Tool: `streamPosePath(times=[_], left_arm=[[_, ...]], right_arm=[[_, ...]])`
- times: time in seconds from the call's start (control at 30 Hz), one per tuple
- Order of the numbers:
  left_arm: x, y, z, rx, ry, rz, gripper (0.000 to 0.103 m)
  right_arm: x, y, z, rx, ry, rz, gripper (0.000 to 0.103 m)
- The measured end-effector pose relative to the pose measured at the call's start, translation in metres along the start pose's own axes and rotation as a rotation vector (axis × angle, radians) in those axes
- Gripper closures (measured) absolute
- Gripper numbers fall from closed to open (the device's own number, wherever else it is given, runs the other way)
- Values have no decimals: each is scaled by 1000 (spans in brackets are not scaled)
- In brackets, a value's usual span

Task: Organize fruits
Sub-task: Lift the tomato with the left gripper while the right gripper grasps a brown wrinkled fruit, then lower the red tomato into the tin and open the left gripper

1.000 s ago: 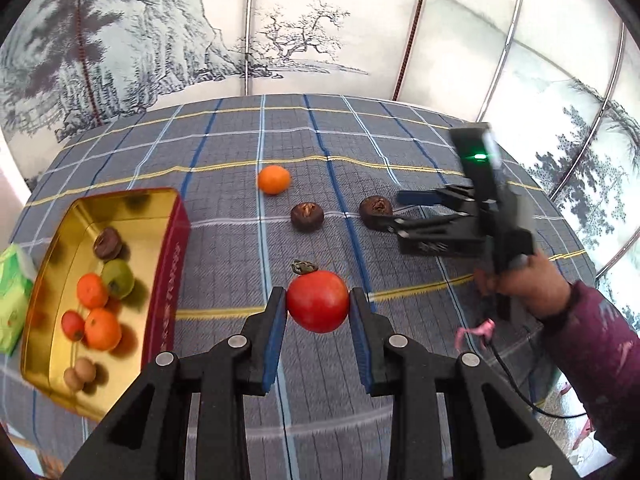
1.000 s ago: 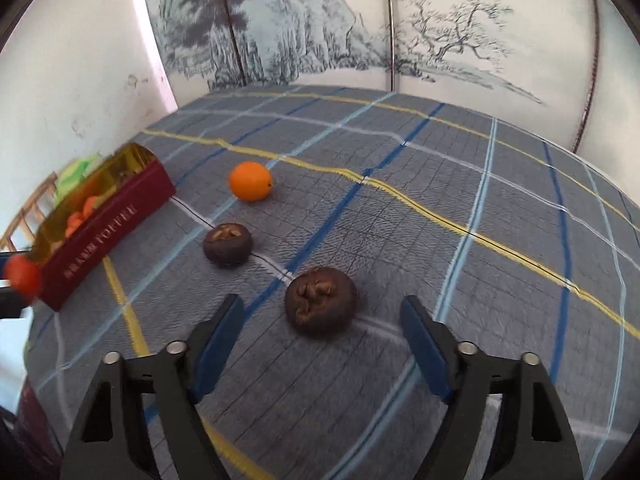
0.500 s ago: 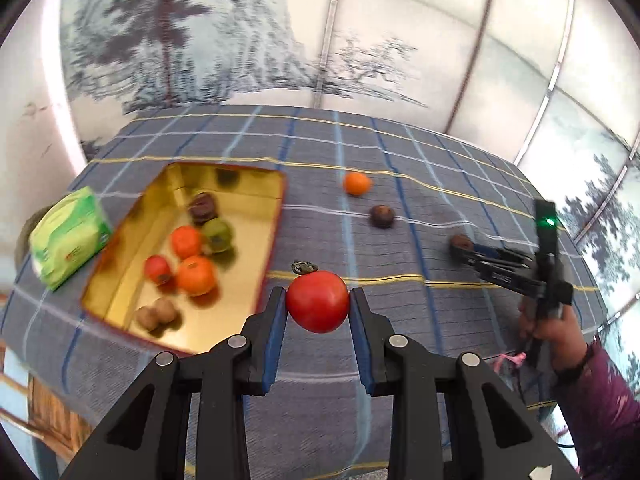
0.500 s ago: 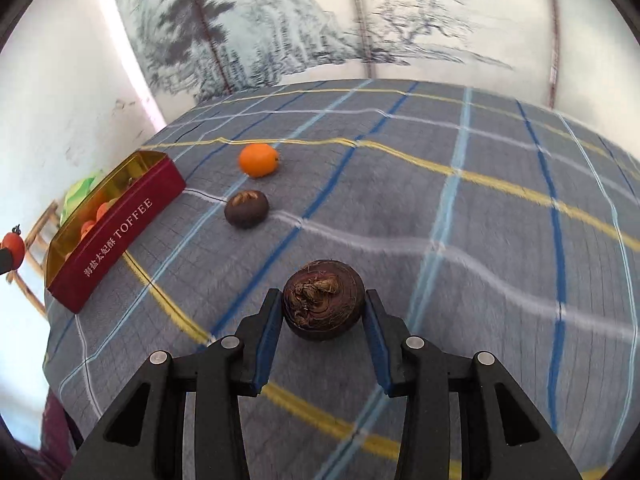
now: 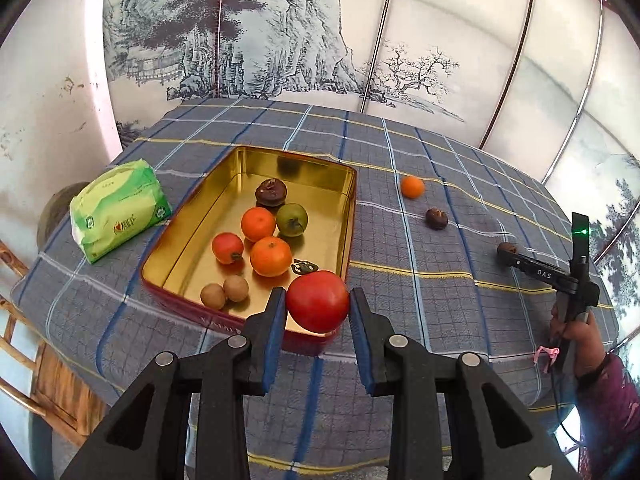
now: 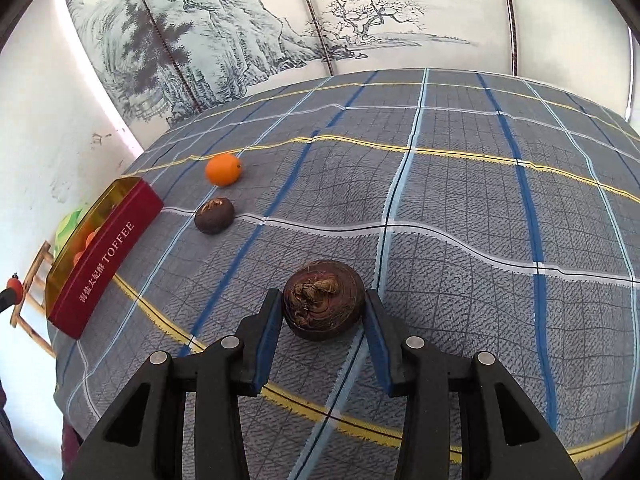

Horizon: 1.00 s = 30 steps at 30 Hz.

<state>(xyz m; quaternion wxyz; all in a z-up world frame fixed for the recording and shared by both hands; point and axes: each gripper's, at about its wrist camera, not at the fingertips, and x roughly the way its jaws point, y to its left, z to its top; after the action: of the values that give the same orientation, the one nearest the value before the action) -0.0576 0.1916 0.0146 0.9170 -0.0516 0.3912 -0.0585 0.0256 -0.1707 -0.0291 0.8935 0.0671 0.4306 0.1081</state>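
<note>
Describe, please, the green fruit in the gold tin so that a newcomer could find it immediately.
Start at the rectangular gold-lined tin with red outer walls on the checked blue-grey tablecloth. Inside it, towards the far half, the round green fruit sits just right of an orange mandarin and near a dark brown wrinkled fruit. It is the only green fruit in the tin.

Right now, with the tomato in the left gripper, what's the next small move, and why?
Probably carry the left gripper a little farther over the gold tin, then lower and open. The red tomato is clamped between its fingers and appears to hang over the tin's near rim, not clearly over the bare gold floor. The right gripper is shut on a brown water chestnut, which can wait.
</note>
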Motion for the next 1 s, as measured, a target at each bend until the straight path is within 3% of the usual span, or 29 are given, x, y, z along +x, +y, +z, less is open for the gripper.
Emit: streamPosePath(times=[0.5, 1.0], left_arm=[[56, -8, 70, 85, -34, 3, 75], [121, -7, 90, 74, 37, 39, 75]], right_arm=[[-1, -5, 0, 16, -4, 3, 61], [-3, -5, -1, 26, -6, 11, 61]])
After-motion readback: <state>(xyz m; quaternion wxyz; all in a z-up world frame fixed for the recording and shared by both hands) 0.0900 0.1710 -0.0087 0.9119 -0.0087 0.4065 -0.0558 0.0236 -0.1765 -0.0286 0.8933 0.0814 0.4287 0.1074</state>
